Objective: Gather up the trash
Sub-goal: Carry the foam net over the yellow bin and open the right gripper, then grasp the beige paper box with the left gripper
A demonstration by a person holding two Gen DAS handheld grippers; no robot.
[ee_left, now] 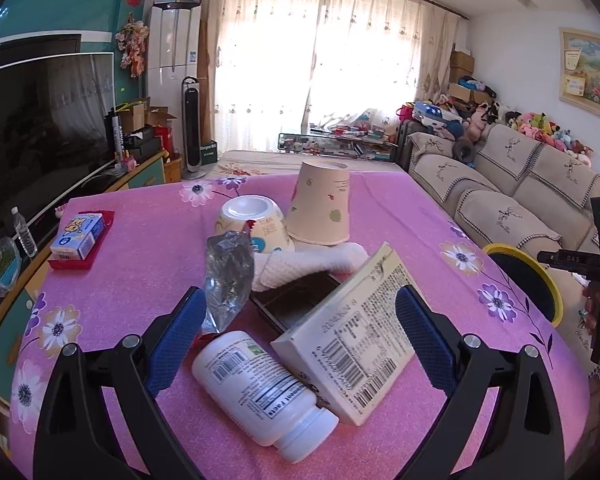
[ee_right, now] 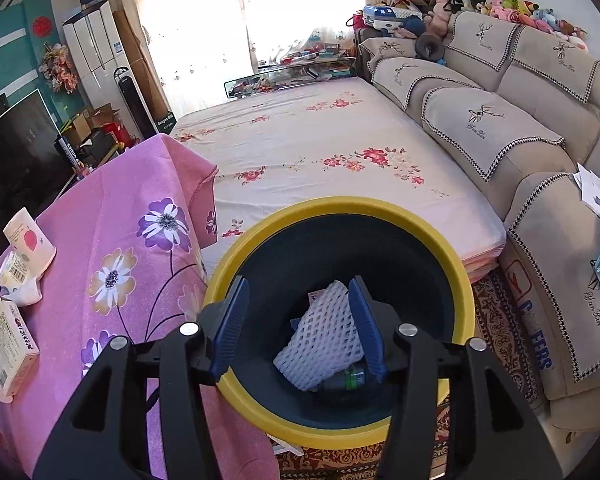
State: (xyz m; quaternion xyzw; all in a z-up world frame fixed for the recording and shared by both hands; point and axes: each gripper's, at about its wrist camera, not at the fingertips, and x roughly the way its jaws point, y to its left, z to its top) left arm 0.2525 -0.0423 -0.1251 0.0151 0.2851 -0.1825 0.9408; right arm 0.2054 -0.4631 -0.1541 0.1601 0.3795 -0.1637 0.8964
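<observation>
- Left gripper (ee_left: 300,344) jaws wide apart, low over the desk (ee_left: 140,264) with its pink floral cloth; nothing clamped.
- Between its jaws: white bottle (ee_left: 260,392) on its side, cap toward the camera, touching a cream box (ee_left: 356,336) that leans tilted on a dark flat thing (ee_left: 296,300).
- Clear wrapper (ee_left: 228,276) stands crumpled just beside the left finger.
- Behind: white cloth (ee_left: 312,262), tipped bowl (ee_left: 256,224), upside-down paper cup (ee_left: 320,208), all bunched together.
- Small blue carton (ee_left: 80,236) on a red tray (ee_left: 62,263), well apart at the desk's left.
- Right gripper (ee_right: 296,328) jaws apart, over the yellow-rimmed bin (ee_right: 340,208) beside the desk edge; pads pressing on nothing.
- White foam net (ee_right: 320,340) lies in the bin, seen between the jaws, on top of a green-labelled bottle (ee_right: 350,380).
- Sofa (ee_right: 520,120) and a bed (ee_right: 320,152) surround the bin.
</observation>
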